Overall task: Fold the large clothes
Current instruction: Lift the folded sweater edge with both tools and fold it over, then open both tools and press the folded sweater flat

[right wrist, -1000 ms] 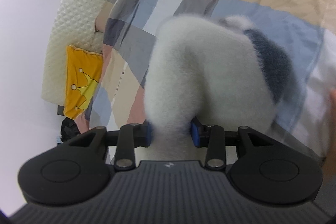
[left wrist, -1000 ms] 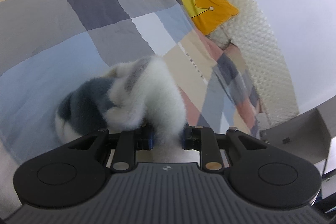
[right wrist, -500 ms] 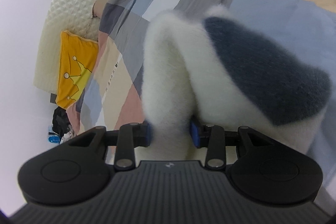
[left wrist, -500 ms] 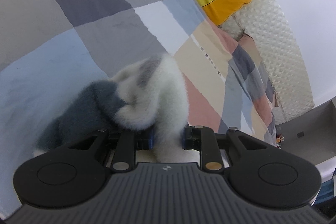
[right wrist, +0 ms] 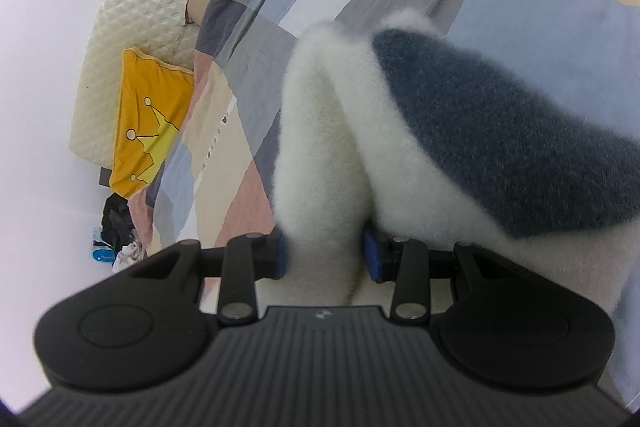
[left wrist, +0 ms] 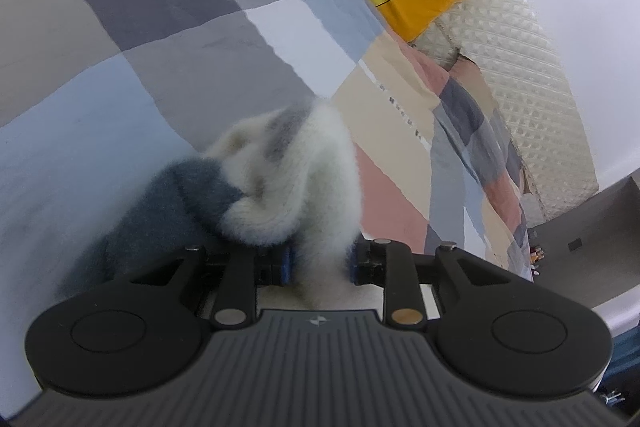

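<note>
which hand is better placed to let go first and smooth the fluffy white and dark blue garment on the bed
Left, probably. The left gripper pinches only a narrow bunched fold of the fluffy white and dark blue garment, and its jaws are opening. The right gripper holds a thicker fold with the garment's bulk beside it, above the patchwork bedspread.

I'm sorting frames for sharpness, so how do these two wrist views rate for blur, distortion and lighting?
Left wrist view: the fluffy garment is soft and smeared, worst at its grey part, while the patchwork bedspread is sharper; fisheye bends the cream headboard.
Right wrist view: the garment's fuzz shows a little more texture; the corners vignette dark.
Both: even, soft light, without glare or hard shadows.
</note>
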Motion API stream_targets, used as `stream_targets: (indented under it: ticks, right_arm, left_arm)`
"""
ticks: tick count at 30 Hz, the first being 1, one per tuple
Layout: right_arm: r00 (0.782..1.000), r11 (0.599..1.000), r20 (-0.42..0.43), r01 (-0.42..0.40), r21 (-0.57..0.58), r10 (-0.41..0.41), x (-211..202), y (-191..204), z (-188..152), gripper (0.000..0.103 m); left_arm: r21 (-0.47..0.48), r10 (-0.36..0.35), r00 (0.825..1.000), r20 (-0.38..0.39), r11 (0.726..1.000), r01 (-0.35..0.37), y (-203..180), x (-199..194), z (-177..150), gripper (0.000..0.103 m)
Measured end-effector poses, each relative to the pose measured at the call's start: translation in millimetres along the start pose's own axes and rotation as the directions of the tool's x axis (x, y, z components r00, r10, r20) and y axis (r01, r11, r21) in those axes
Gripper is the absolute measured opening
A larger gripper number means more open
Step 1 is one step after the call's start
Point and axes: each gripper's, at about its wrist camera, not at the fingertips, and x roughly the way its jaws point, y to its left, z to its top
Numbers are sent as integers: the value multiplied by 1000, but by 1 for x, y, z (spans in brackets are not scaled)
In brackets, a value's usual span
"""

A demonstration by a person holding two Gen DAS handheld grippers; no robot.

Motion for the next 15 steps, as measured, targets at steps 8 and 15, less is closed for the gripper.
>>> stream_targets:
  ticks: [8, 15]
  right_arm:
    - [999, 997, 14, -37, -67, 38, -14, 7, -4, 47]
    - [991, 977, -4, -135, -167, 136, -26, 24, -10, 80]
  left_arm:
    - [100, -5, 1000, 31, 995, 2, -25, -29, -10, 68]
    - [291, -55, 998, 17, 955, 48, -54, -50, -39, 78]
